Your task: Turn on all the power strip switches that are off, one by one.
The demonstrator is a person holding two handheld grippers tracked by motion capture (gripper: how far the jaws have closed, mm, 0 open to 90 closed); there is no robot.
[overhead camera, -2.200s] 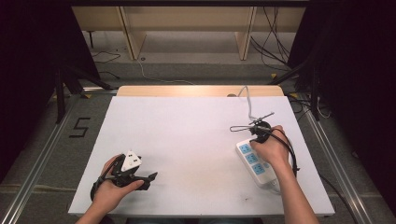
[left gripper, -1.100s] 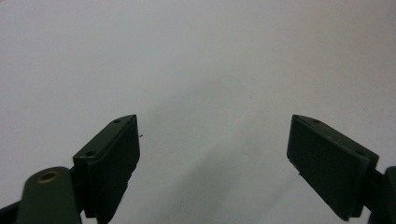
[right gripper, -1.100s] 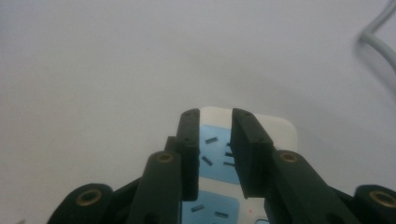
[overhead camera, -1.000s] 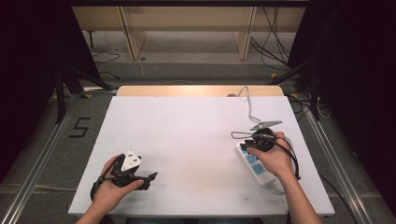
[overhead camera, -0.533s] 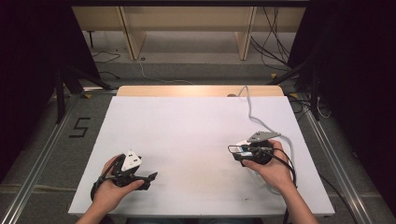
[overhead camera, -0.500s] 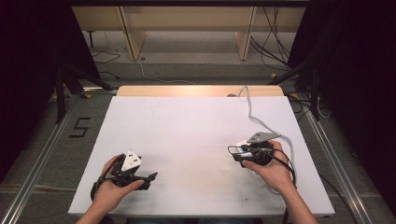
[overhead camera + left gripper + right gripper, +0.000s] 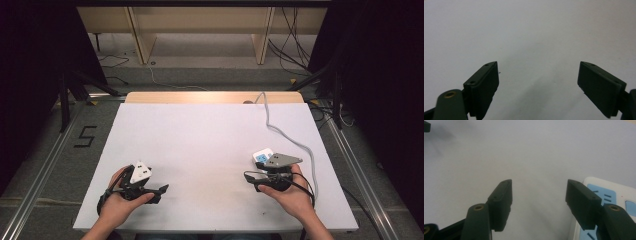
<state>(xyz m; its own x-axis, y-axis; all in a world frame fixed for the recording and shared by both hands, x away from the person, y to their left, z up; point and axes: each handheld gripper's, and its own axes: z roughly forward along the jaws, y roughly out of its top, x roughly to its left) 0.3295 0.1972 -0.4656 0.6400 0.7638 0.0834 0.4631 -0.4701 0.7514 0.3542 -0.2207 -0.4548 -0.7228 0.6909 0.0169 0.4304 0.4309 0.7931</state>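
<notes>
White plastic with pale blue socket faces marks the power strip (image 7: 262, 156), which lies flat on the white table (image 7: 200, 145) toward its right side, near the front. Its grey cord (image 7: 280, 131) runs from it in a curve across the table to the far edge. In the high view most of the strip is covered by the right gripper (image 7: 250, 176) and the hand (image 7: 292, 197) holding it, so just the far end of the strip peeks out. That gripper points toward the table's middle; in the right gripper view (image 7: 539, 197) its black jaws are spread apart with nothing between them, and the strip (image 7: 614, 200) lies just beside the right-hand jaw, partly under it.

At the front left of the table the left gripper (image 7: 161, 191) rests low over bare surface, held in the other hand (image 7: 120, 205). The left gripper view (image 7: 537, 82) has its jaws wide apart and empty, with plain white tabletop beyond them. Both grippers are well apart from each other.
</notes>
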